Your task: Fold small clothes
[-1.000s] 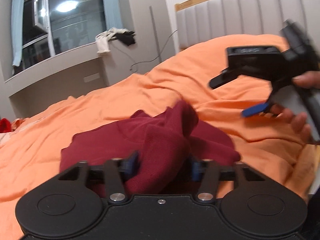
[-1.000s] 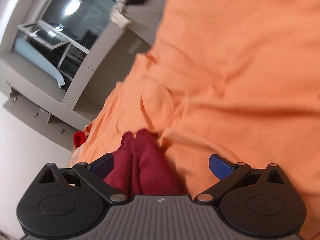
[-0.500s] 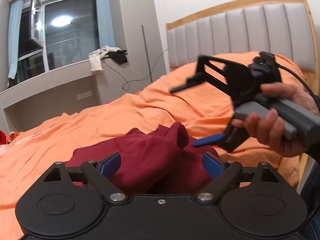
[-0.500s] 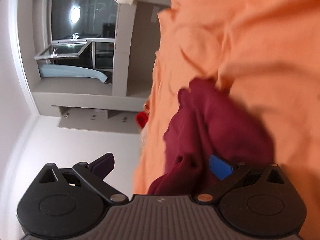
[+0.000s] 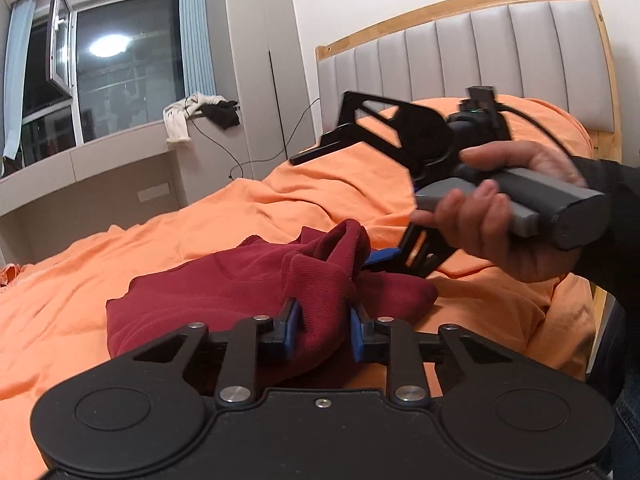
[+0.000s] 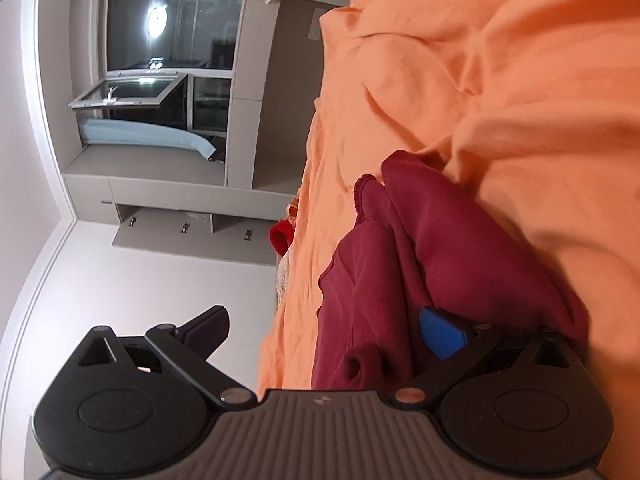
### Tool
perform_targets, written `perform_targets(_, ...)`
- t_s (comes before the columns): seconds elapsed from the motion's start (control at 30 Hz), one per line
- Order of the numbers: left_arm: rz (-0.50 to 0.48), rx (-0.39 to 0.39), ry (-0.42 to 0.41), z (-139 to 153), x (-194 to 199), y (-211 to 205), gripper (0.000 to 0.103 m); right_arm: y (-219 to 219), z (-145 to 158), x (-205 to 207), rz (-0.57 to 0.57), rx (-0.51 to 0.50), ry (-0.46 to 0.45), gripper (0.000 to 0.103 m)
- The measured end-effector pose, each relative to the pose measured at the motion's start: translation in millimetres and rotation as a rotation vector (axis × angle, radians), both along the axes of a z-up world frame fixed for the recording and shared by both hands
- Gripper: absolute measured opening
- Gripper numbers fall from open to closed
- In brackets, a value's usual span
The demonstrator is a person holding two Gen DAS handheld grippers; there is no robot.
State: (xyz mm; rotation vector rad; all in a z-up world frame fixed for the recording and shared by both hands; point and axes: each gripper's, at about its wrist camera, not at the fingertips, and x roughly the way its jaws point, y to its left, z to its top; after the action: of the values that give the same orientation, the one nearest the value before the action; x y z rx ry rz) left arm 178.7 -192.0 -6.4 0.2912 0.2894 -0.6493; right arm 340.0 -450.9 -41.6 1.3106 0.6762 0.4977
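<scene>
A dark red garment [image 5: 224, 292] lies crumpled on the orange bedspread [image 5: 120, 248]. My left gripper [image 5: 322, 330] is shut on a bunched fold of it, blue pads pressing both sides. My right gripper [image 5: 352, 208] is held in a hand at the right, turned on its side, jaws wide open, with its lower blue finger [image 5: 382, 257] against the garment's raised edge. In the right wrist view the right gripper [image 6: 324, 330] is open, its blue pad [image 6: 440, 336] rests on the red garment [image 6: 440, 248], and the other finger hangs free beside the bed.
A grey padded headboard with wood trim [image 5: 460, 52] stands behind the bed. A window ledge [image 5: 100, 148] with white and black clothes [image 5: 200, 114] is at the left. A red item [image 6: 280, 236] lies at the bed's far end.
My left gripper opened half a second ago and has now shut again on a fold of the garment. My right gripper rolled onto its side and came down beside the garment's raised edge.
</scene>
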Motion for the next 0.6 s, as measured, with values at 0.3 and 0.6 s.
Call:
perform_targets(0.3,-0.007,-0.019,-0.008,-3.8,0.4,5.0,0.027,7.5,9.4,7.9,-0.032,-0.195,-0.004,0.037)
perform_targets(0.6,-0.002,-0.064,-0.033,-1.3,3.8,6.8,0.020,14.6,28.9,-0.2,-0.076,-0.316,-0.059,0.007)
